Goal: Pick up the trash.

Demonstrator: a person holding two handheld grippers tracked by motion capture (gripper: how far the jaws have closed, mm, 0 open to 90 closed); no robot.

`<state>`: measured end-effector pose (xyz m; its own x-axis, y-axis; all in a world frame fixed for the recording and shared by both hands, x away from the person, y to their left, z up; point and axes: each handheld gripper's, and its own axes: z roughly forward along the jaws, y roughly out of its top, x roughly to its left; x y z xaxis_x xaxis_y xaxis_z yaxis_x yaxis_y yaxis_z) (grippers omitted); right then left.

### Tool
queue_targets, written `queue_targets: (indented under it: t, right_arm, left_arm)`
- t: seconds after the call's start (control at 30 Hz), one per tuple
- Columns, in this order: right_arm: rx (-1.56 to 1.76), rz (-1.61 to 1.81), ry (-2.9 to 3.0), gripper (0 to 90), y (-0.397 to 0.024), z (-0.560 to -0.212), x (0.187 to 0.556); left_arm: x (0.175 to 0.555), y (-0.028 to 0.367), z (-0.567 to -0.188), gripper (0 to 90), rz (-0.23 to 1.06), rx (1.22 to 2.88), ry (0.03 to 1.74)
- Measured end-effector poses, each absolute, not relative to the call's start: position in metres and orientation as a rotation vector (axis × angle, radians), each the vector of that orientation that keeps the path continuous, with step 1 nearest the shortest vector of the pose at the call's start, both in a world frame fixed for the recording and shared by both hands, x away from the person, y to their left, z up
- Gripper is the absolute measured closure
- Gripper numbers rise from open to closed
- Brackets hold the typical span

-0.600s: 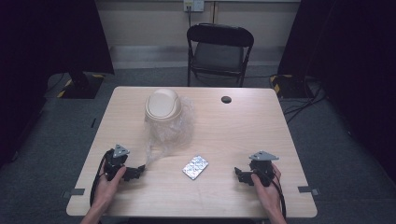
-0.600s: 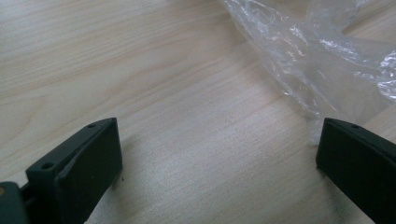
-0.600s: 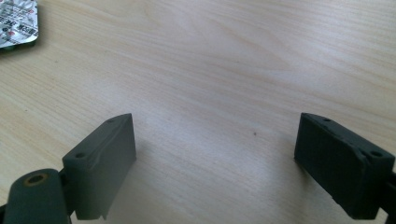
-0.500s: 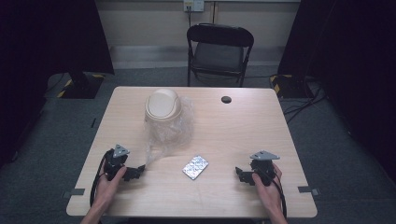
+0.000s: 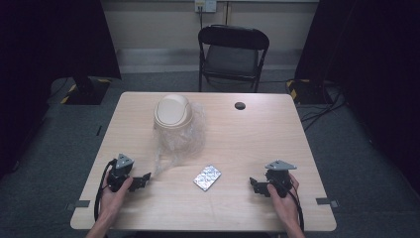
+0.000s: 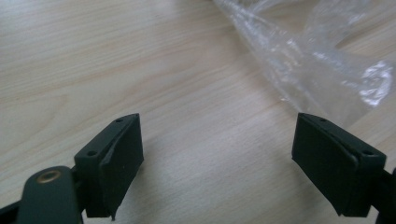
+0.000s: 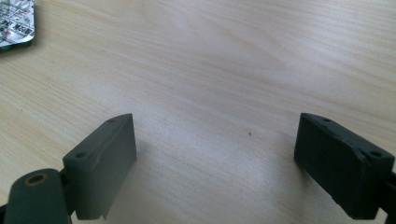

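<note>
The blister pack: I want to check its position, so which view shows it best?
The high view: the whole blister pack lies flat on the table between the two claws. The right gripper view catches only its corner at the top left edge. The left gripper view looks toward the plastic bag instead.

Beige bin (image 5: 172,111), clear plastic bag (image 5: 181,141), silver blister pack (image 5: 207,177), light wood-grain table (image 5: 257,144), black jaws
</note>
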<state>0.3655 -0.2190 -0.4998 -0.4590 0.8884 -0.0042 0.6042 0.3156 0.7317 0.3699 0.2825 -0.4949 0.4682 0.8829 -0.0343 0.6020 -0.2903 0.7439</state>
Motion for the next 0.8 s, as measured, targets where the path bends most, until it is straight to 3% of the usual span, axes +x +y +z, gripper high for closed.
queue_targets:
  t: [0.8]
  right_arm:
    - [1.325,0.945,2.18,11.9,-0.219,-0.5,0.365]
  left_arm:
    - [0.377,0.259,-0.454,16.5,0.438,1.937,1.01]
